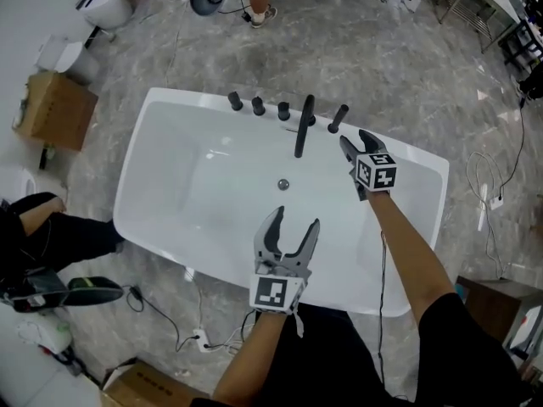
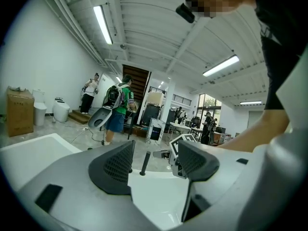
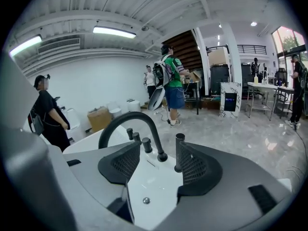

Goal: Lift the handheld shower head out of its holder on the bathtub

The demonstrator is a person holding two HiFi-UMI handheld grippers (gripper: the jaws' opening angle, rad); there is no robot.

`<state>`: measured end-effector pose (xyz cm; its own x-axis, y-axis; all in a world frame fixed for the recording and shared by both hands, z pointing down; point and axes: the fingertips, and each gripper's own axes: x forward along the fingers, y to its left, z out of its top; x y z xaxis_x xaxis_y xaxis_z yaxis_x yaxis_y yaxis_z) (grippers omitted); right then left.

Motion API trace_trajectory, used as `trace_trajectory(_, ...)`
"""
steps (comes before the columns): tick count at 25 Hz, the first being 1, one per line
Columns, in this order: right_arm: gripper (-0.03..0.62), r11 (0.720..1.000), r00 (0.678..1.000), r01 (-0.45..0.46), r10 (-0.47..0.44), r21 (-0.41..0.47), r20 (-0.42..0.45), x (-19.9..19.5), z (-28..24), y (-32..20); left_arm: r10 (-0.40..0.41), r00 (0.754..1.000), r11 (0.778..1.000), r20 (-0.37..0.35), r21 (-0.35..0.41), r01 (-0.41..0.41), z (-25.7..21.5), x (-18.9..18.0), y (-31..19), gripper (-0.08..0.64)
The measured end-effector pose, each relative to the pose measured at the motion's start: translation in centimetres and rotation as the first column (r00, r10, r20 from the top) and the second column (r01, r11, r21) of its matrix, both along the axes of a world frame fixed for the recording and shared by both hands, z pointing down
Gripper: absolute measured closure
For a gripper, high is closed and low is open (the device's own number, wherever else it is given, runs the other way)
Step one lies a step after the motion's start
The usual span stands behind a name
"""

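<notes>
While both tongs hung over the white bathtub (image 1: pixel 153 193), the handheld shower head (image 1: pixel 338 118) stood as a black upright rod in its holder on the far rim, at the right end of the row of black fittings. The curved faucet spout (image 1: pixel 303 125) rose just left of it, and three knobs (image 1: pixel 258 105) followed farther left along the same rim.

The right tongs (image 1: pixel 354 139) were held just beside the shower head, jaws spread wide and gripping nothing. In the right gripper view, the right tongs (image 3: pixel 159 153) framed the faucet spout (image 3: pixel 126 121), and the shower head (image 3: pixel 179 153) appeared at the inner edge of the right-hand jaw. Contact between the two could not be confirmed.

The left tongs (image 1: pixel 295 220) were positioned above the near rim, well apart from the fittings. In the left gripper view, the left tongs (image 2: pixel 156 150) likewise stood wide and empty. The drain (image 1: pixel 283 184) lay in the tub floor between the two tongs.
</notes>
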<state>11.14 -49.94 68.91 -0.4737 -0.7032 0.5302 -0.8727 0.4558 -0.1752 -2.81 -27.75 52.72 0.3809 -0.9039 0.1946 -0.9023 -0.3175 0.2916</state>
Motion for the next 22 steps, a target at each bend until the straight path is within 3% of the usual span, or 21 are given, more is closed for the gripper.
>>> trace_trajectory(13,0.368,0.999,0.998,-0.041,0.04,-0.005,-0.055,0.4,5.9,-5.8,-0.032,0.999,0.998,-0.016,-0.056,0.031,5.2,-1.8,0.8,0.285)
trace_trajectory(19,0.36,0.997,0.996,-0.08,0.08,-0.01,-0.051,0.5,7.9,-7.1,0.034,0.999,0.998,0.042,-0.048,-0.032,6.5,-1.1,1.9,0.284)
trace_trajectory(22,0.36,0.998,0.996,-0.067,0.066,-0.012,-0.065,-0.1,8.9,-7.7,0.023,1.0,0.998,0.011,-0.061,-0.022,6.7,-1.3,2.1,0.282)
